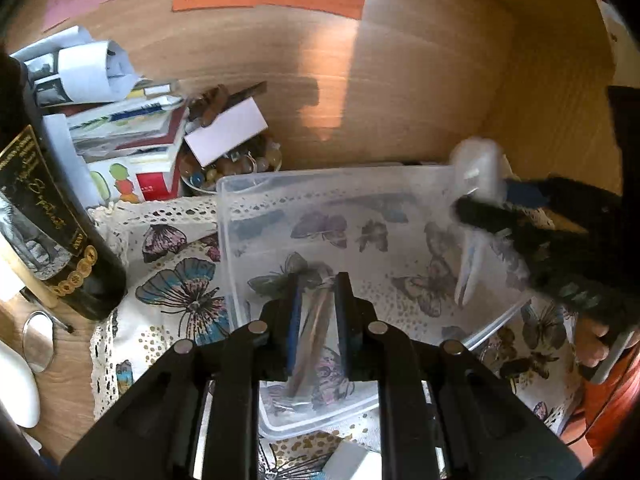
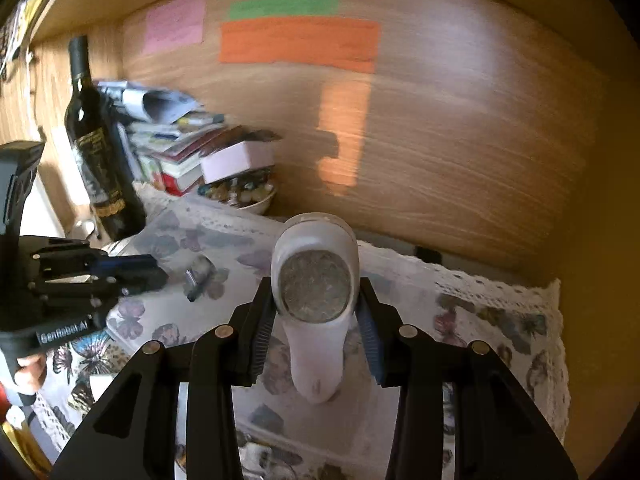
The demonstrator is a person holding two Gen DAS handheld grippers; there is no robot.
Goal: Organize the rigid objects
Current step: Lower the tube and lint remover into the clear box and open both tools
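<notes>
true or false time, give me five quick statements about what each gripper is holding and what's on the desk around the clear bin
1. The right gripper is closed on a white lint shaver. True.
2. The left gripper is wide open and holds nothing. False: its jaws are shut on a thin brownish stick-like item.
3. The clear plastic container sits on a butterfly-print cloth. True.
4. The dark wine bottle lies on its side inside the container. False: it stands upright outside it, beside a pile of books and papers.
5. An orange paper strip is stuck on the wooden back panel. True.
</notes>
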